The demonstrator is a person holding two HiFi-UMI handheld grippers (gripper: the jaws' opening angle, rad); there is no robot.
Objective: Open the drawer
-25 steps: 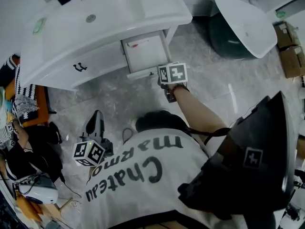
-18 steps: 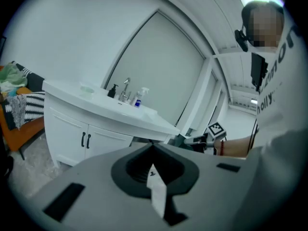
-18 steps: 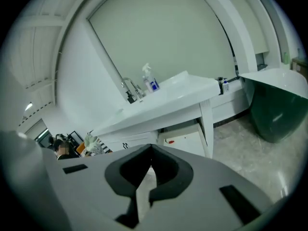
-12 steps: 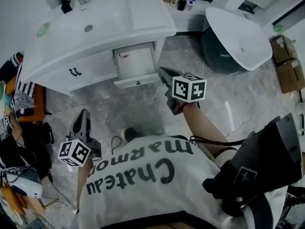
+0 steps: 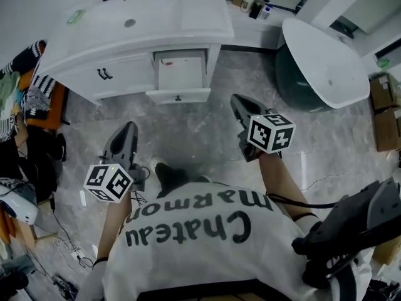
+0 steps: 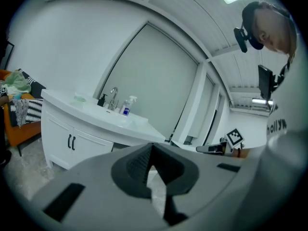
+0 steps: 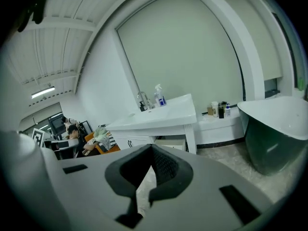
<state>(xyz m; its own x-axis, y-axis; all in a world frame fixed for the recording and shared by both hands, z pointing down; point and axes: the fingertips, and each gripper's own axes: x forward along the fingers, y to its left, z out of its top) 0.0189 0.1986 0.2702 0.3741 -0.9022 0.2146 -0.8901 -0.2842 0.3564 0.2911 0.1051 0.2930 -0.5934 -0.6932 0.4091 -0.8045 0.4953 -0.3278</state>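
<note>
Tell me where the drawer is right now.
In the head view, the drawer sits upper centre, pulled out at the right end of the white vanity, beside the cupboard doors and left of the bathtub.

Head cam: we look steeply down over our own shoulders at the floor (image 5: 207,137), w/ the vanity worktop (image 5: 156,17) well away at frame top. Cam on the left gripper (image 5: 127,130) sits low, facing approx level along its fingers (image 6: 136,165) toward the vanity's front-left. Cam on the right gripper (image 5: 237,102) faces it from the front-right, tilted slightly down. All 3 share the worktop; head & right gripper views also share the bathtub (image 5: 326,61).
</note>
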